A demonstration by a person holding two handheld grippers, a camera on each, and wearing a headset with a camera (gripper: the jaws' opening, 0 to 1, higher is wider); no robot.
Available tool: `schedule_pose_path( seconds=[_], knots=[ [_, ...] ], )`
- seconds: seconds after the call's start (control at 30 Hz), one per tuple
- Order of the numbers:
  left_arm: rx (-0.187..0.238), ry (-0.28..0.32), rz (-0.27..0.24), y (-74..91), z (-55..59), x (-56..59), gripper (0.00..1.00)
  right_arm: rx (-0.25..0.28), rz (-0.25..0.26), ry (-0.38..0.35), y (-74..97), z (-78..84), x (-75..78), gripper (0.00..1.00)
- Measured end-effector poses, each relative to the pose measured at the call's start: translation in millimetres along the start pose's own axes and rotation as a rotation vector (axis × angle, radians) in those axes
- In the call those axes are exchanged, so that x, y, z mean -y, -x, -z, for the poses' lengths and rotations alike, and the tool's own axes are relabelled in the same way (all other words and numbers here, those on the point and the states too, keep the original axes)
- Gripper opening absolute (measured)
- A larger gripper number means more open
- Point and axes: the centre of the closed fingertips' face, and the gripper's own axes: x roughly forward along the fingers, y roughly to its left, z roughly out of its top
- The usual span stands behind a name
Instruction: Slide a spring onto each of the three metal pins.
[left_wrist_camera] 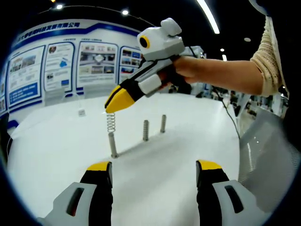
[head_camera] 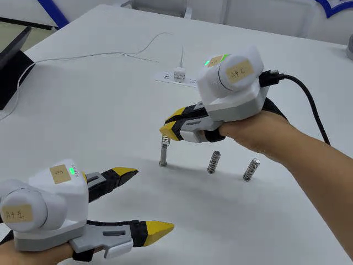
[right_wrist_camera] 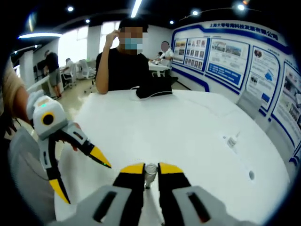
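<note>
Head view: right gripper (head_camera: 168, 131), jaws clenched on the top of a small coiled steel spring (head_camera: 165, 142), whose lower coils sit over the left upright metal pin (head_camera: 163, 158) on the white counter (head_camera: 99, 110). Middle pin (head_camera: 213, 162) and right pin (head_camera: 251, 169) already carry springs. Left gripper (head_camera: 153, 199) hovers apart, jaws released. Last spring in hand; the next move probably calls for a straight downward slide, then release.

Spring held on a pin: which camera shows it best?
Left gripper view: the spring stands side-on atop its pin under the right gripper. Head view shows it small, partly hidden. Right gripper view shows its top end between the jaws.
</note>
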Motion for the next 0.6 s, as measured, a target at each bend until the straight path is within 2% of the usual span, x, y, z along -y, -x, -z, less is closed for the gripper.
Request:
schedule_pose_path(
  seconds=[0.33,0.6],
  knots=[
    [0.001,0.006,0.002,-0.1,0.5,-0.9,0.72,-0.011,-0.004,-0.005,-5.3,4.9,2.8,0.12],
    [-0.001,0.006,0.005,-0.1,0.9,-1.8,0.7,-0.015,-0.003,-0.013,-6.2,7.2,-0.9,0.12]
  ],
)
